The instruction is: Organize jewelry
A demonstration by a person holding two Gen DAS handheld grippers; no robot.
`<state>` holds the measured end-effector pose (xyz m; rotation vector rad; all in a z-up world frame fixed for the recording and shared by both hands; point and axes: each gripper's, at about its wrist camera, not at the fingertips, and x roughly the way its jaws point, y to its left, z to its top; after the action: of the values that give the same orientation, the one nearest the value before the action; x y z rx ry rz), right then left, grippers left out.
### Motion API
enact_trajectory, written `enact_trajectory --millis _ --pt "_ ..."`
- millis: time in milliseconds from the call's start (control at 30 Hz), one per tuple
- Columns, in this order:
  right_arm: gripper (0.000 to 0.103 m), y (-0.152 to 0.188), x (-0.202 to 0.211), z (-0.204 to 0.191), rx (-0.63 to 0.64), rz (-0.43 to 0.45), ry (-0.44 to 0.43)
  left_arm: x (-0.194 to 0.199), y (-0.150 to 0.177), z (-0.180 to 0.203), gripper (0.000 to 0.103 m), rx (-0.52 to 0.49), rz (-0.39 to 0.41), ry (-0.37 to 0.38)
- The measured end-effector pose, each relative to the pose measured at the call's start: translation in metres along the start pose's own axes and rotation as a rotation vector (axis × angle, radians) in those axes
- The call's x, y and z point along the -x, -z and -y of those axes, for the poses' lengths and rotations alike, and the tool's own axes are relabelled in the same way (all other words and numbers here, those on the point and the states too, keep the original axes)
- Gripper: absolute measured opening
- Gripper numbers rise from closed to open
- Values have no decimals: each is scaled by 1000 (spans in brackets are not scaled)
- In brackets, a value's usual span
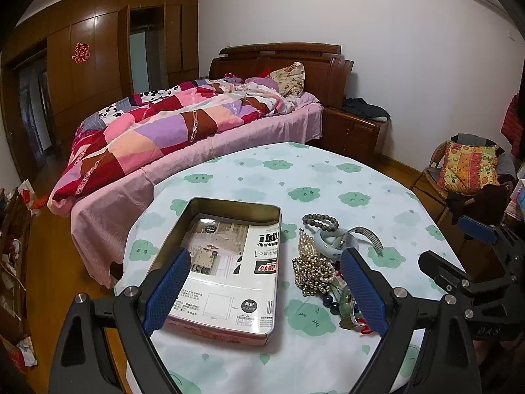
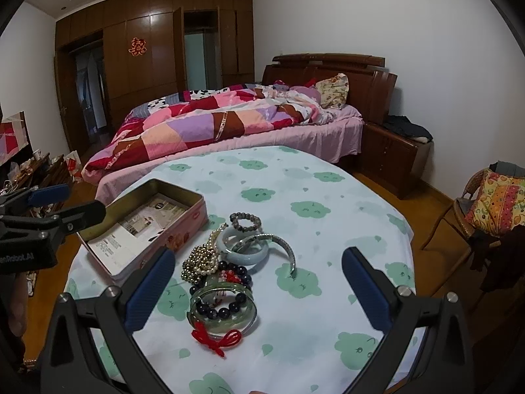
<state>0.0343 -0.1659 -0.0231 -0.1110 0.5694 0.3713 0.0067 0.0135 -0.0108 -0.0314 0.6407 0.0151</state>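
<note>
Your left gripper fingers: spread, empty | right gripper fingers: spread, empty | jewelry pile: right of tin

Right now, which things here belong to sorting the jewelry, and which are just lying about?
For the job:
- open tin
- pile of jewelry beside the tin: pearl strand, pale bangle, dark bead bracelet

Lying about:
- quilt on the bed
- cushion on the chair
- dark clothes on the nightstand
</note>
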Motion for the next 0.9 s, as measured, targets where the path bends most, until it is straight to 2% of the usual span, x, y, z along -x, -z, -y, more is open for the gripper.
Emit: enact_trajectory --millis 900 --pt "103 6 -2 -8 14 -17 -7 -3 2 -2 92 10 -7 -10"
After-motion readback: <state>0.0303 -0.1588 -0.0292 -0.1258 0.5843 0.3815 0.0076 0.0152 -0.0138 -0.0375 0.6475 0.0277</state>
